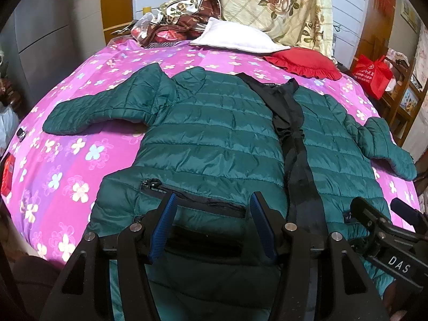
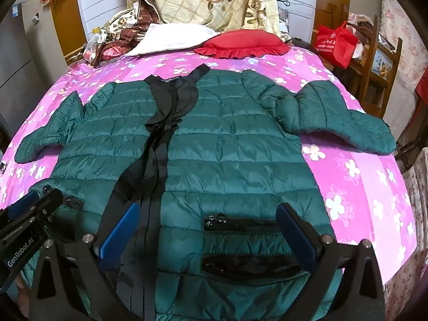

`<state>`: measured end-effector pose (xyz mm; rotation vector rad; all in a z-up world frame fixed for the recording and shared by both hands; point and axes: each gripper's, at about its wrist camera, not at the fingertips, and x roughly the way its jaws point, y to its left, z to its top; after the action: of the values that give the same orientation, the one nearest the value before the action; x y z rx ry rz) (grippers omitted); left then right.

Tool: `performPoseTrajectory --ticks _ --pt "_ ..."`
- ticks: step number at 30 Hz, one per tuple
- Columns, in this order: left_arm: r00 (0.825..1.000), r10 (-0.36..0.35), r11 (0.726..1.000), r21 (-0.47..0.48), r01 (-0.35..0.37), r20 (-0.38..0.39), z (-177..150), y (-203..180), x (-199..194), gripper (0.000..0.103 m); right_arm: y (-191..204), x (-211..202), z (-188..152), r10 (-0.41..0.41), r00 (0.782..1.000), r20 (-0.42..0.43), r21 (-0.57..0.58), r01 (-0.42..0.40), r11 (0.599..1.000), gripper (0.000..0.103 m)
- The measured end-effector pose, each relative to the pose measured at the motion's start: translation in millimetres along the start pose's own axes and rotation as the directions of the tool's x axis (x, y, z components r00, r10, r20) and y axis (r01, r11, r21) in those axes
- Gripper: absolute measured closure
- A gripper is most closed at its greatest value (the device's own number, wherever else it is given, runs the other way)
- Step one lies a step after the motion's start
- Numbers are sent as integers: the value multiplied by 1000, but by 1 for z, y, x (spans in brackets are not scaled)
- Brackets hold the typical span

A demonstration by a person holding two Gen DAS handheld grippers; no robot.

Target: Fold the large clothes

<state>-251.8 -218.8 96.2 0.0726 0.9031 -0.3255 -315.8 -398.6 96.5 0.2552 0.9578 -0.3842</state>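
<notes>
Green quilted fabric filled the middle of both views: a padded jacket (image 1: 214,133) was laid front-up on a pink flowered bedsheet (image 1: 80,144), its hem at the near edge and its collar toward the far end. The front was parted down the middle, and a strip of black lining (image 1: 291,144) was exposed there. The sleeves were spread out to left and right, the right sleeve (image 2: 334,117) being bent back on itself near the shoulder. A zipped pocket (image 1: 192,198) was seen on the left panel and another zipped pocket (image 2: 240,223) on the right panel.

The left gripper (image 1: 212,227) was held above the near hem of the left panel, its blue-padded fingers (image 1: 163,224) spread wide with nothing caught between them. The right gripper (image 2: 214,236) was held likewise above the near hem of the right panel, its fingers (image 2: 120,235) parted wide and grasping nothing. Whether either gripper touched the cloth could not be told.

At the far end of the bed a white pillow (image 1: 235,38) and a red frilled cushion (image 1: 305,61) were placed side by side, with a floral quilt (image 1: 281,5) piled behind them. A red bag (image 2: 334,42) was seen at the far right, beside the bed.
</notes>
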Motion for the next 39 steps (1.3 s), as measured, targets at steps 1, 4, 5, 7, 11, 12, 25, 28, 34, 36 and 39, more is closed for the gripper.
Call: performPoseTrajectory --ticks 1,4,5,7,11,12,25,28,34,36,39 --pt "1000 0 1000 1 0 -2 0 0 0 74 1 0 1 -3 1000 -7 -2 3 1000 0" --pt "1000 -2 1000 -4 2 -1 2 4 0 74 2 -1 5 14 1000 16 2 -14 1000 0" --pt "1000 -3 1000 -7 3 0 3 5 0 74 3 -1 6 20 1000 20 0 -20 1000 0" --pt "1000 -4 1000 -9 4 4 5 6 0 74 5 -1 9 26 999 32 -5 -26 1000 0" --pt "1000 -9 1000 -20 9 7 8 10 0 74 11 0 14 24 999 31 -11 -23 1000 0" --pt "1000 -13 1000 -24 13 6 8 11 0 74 13 1 15 27 999 31 -12 -27 1000 0" --pt "1000 6 999 -48 -6 3 21 25 13 74 19 10 30 20 999 41 -18 -19 1000 0" --pt "1000 6 998 -61 -6 12 29 30 13 74 21 11 35 22 999 46 -18 -21 1000 0" --pt "999 29 996 -81 -27 28 45 40 14 74 24 15 46 32 998 49 -17 -32 999 0" --pt "999 40 995 -88 -38 30 50 45 16 74 25 16 49 37 998 50 -18 -36 999 0" --pt "998 50 994 -96 -48 27 55 51 20 74 27 19 54 39 998 52 -20 -38 999 0"
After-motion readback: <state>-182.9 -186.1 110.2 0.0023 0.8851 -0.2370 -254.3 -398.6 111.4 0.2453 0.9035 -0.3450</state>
